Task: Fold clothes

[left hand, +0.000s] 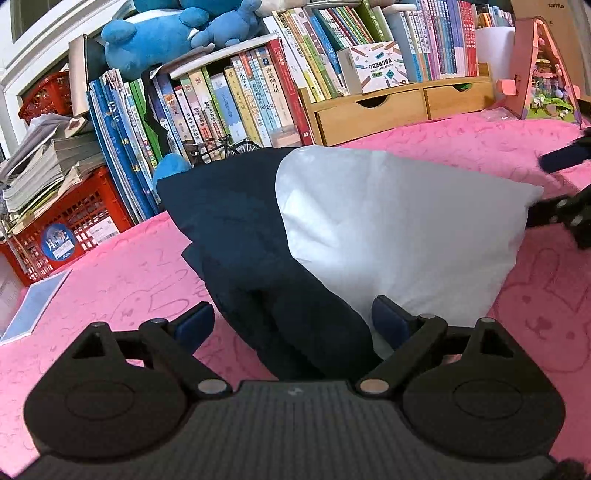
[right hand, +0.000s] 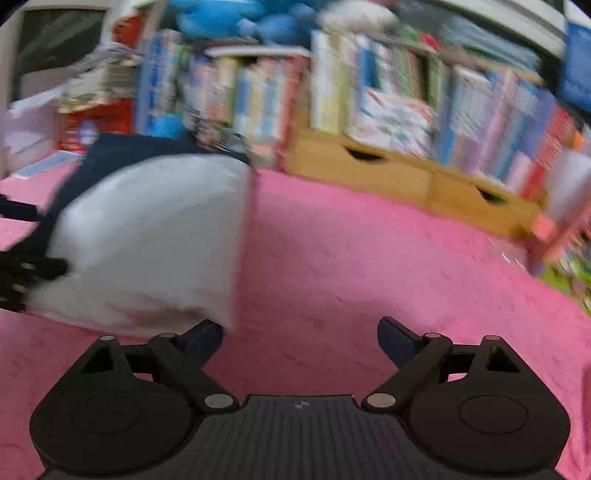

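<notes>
A navy and white garment [left hand: 388,229] lies bunched on the pink bunny-print cloth [left hand: 110,288]. My left gripper [left hand: 293,325] stands open at its near end, and the navy part runs between the two fingers without being pinched. At the white corner on the right, my right gripper [left hand: 550,188] shows at the frame edge. In the blurred right wrist view the right gripper [right hand: 301,339] is open over bare pink cloth. Its left finger sits just under the garment's [right hand: 147,236] white corner. The left gripper [right hand: 26,240] shows at that view's left edge.
A row of books [left hand: 236,99] and a wooden drawer organiser [left hand: 402,107] line the back edge. A red crate [left hand: 74,225] with stacked papers stands at the left, with a flat booklet [left hand: 37,299] beside it. Blue plush toys [left hand: 166,33] sit on top, and a pink toy house [left hand: 543,70] at the right.
</notes>
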A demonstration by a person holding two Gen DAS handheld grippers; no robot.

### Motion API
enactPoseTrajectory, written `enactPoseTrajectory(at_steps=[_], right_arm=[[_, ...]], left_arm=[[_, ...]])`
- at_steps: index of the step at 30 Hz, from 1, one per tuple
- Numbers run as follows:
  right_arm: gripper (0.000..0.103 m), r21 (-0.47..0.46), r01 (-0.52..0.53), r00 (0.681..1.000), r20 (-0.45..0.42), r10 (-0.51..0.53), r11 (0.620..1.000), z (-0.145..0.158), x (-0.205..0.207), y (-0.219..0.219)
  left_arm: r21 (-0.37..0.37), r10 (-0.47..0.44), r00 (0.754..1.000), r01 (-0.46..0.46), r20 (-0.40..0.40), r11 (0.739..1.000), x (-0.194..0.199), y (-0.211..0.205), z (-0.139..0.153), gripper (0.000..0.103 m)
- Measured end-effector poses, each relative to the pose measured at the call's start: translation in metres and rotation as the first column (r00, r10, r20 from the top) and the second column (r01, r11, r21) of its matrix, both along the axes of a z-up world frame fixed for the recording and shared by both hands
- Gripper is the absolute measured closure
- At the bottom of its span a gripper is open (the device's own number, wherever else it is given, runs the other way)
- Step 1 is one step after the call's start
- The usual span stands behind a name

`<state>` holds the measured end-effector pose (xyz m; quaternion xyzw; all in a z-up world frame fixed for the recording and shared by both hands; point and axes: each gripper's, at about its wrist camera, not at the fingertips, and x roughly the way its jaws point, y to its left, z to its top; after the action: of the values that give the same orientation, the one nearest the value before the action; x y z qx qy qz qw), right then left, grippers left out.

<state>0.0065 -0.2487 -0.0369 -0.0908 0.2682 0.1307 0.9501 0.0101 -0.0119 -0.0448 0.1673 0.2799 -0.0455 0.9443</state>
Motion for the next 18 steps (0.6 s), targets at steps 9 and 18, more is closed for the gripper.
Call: enactPoseTrajectory(at_steps=[9, 18], right_arm=[[0.041, -0.277, 0.059, 0.991, 0.132, -0.023, 0.959, -0.003, 0.016, 0.06], [0.045, -0.55, 0.118, 0.93, 0.354, 0.103, 0.826, 0.009, -0.067, 0.084]], left_arm=[[-0.075, -0.001, 0.999, -0.002, -0.037, 0.997, 0.004, 0.01, -0.002, 0.007], [-0.151, -0.05, 0.995, 0.037, -0.082, 0.988, -0.014, 0.028, -0.002, 0.004]])
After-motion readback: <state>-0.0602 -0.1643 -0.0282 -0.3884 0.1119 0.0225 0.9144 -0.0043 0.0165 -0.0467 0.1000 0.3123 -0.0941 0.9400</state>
